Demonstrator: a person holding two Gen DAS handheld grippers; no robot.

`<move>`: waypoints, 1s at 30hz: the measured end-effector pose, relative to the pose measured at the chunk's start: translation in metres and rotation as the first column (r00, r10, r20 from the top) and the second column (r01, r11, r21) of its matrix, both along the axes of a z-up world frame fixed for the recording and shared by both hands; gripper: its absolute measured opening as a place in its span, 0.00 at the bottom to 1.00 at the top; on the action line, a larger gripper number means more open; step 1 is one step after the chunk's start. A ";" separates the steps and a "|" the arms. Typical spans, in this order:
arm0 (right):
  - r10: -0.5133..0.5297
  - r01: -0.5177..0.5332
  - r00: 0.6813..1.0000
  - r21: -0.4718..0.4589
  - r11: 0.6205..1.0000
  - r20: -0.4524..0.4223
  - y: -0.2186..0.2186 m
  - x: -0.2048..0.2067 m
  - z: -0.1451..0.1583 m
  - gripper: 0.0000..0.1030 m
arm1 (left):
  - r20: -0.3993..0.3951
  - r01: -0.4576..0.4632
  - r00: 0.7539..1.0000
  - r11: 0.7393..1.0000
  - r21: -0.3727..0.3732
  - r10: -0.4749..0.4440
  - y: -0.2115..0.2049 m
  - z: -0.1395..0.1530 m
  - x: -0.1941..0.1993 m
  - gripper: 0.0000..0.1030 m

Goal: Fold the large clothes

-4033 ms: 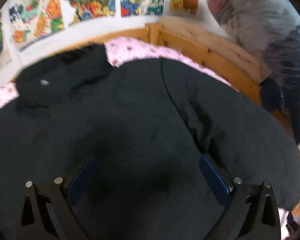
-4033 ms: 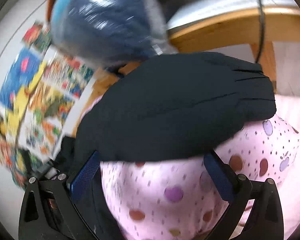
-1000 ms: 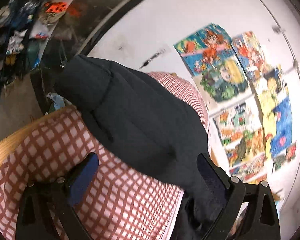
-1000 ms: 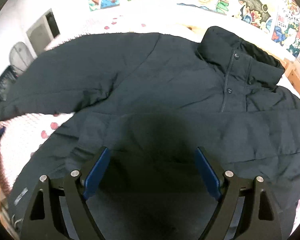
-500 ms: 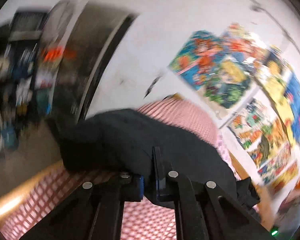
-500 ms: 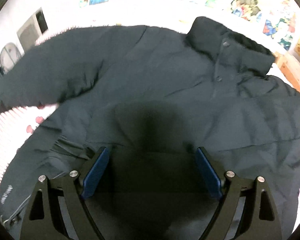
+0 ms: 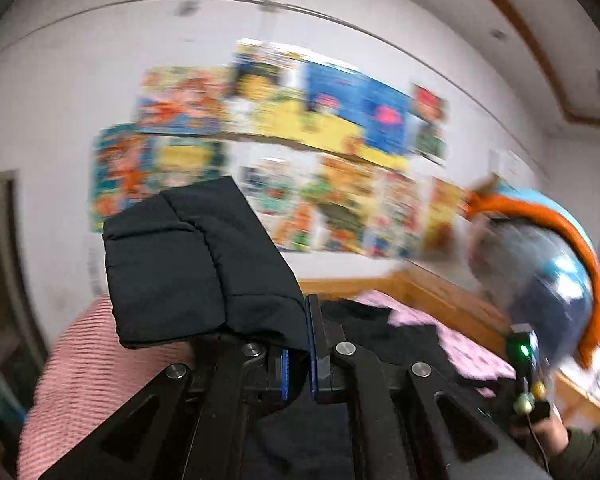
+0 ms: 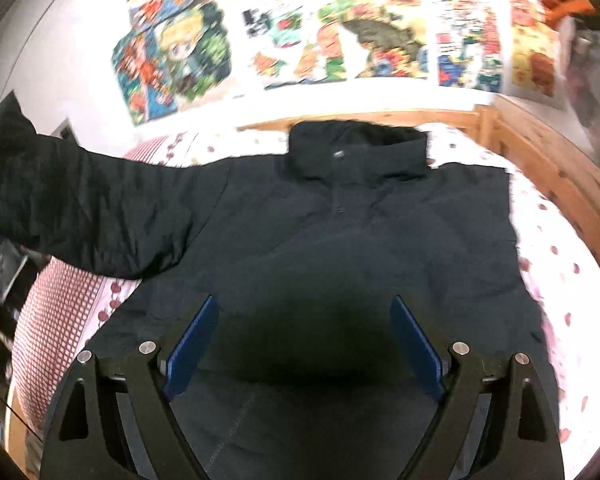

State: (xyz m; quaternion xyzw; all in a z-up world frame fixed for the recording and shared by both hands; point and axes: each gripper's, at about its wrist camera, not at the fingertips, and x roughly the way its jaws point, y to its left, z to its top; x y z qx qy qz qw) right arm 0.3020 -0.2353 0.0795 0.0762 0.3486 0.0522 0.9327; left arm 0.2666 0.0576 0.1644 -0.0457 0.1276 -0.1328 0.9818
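One sleeve (image 8: pixel 80 208), pinched in the closed left gripper (image 7: pixel 296 356), hung lifted at frame left, while the black jacket (image 8: pixel 360 240) lay mostly unfolded beneath the wide-open, empty right gripper (image 8: pixel 302 344).

**Dark jacket spread on the bed, one sleeve raised**

The right gripper (image 8: pixel 302 336), blue-padded jaws wide apart, hovers over a black padded jacket (image 8: pixel 340 240) lying collar-up on the pink dotted bedsheet (image 8: pixel 560 280). Its left-side sleeve (image 8: pixel 80 208) is lifted. Colourful cartoon posters (image 8: pixel 300 32) cover the wall.

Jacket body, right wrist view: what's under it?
The jacket lies on a pink spotted bedsheet, visible around its edges. The raised sleeve has checkered bedding below. Anything under the body is covered.
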 end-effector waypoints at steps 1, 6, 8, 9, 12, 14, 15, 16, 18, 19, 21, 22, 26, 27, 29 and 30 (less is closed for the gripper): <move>-0.015 0.015 1.000 0.003 1.000 0.007 -0.008 -0.005 0.002 0.82 | -0.017 0.047 0.999 0.999 0.014 -0.047 -0.018 -0.004 0.003 0.07; -0.083 0.082 0.996 0.020 0.996 0.036 -0.046 -0.027 0.008 0.82 | -0.115 0.215 0.971 0.975 0.052 -0.209 -0.085 -0.031 0.012 0.07; -0.110 0.110 0.993 0.026 0.994 0.035 -0.060 -0.033 0.007 0.82 | -0.180 0.278 0.947 0.959 0.051 -0.265 -0.109 -0.050 0.018 0.07; -0.124 0.123 0.992 0.033 0.992 0.031 -0.069 -0.035 0.006 0.82 | -0.213 0.305 0.933 0.951 0.047 -0.289 -0.120 -0.058 0.022 0.07; -0.153 0.151 0.988 0.073 0.986 0.025 -0.093 -0.040 -0.001 0.82 | -0.334 0.378 0.877 0.925 0.037 -0.345 -0.142 -0.087 0.033 0.07; -0.179 0.175 0.983 0.107 0.979 0.037 -0.106 -0.044 -0.007 0.82 | -0.430 0.422 0.826 0.906 0.040 -0.366 -0.157 -0.110 0.035 0.09; -0.195 0.188 0.980 0.124 0.974 0.044 -0.112 -0.045 -0.010 0.82 | -0.487 0.443 0.793 0.895 0.047 -0.367 -0.165 -0.123 0.037 0.12; -0.211 0.203 0.976 0.136 0.970 0.048 -0.116 -0.045 -0.013 0.82 | -0.528 0.459 0.766 0.887 0.052 -0.366 -0.171 -0.133 0.038 0.18; -0.224 0.214 0.973 0.160 0.964 0.048 -0.122 -0.046 -0.022 0.82 | -0.599 0.487 0.713 0.872 0.050 -0.364 -0.178 -0.152 0.038 0.38; -0.224 0.214 0.974 0.172 0.962 0.042 -0.122 -0.047 -0.028 0.82 | -0.616 0.496 0.698 0.867 0.046 -0.367 -0.179 -0.159 0.032 0.59; -0.211 0.203 0.977 0.205 0.957 0.014 -0.125 -0.042 -0.040 0.82 | -0.620 0.492 0.692 0.870 0.029 -0.371 -0.173 -0.161 0.027 0.75; -0.201 0.196 0.980 0.224 0.955 0.000 -0.125 -0.041 -0.047 0.82 | -0.617 0.490 0.692 0.871 0.019 -0.375 -0.167 -0.162 0.023 0.75; -0.145 0.150 0.989 0.326 0.933 -0.038 -0.126 -0.037 -0.072 0.82 | -0.617 0.448 0.704 0.894 0.001 -0.352 -0.139 -0.152 0.018 0.75; -0.125 0.133 0.991 0.357 0.925 -0.046 -0.125 -0.036 -0.077 0.82 | -0.616 0.426 0.711 0.905 -0.005 -0.338 -0.131 -0.149 0.018 0.76; -0.085 0.104 0.994 0.404 0.909 -0.065 -0.120 -0.033 -0.087 0.82 | -0.612 0.381 0.727 0.924 -0.015 -0.310 -0.112 -0.144 0.023 0.77; -0.082 0.108 0.993 0.404 0.908 -0.079 -0.117 -0.033 -0.091 0.82 | -0.610 0.340 0.743 0.940 -0.008 -0.274 -0.099 -0.141 0.024 0.79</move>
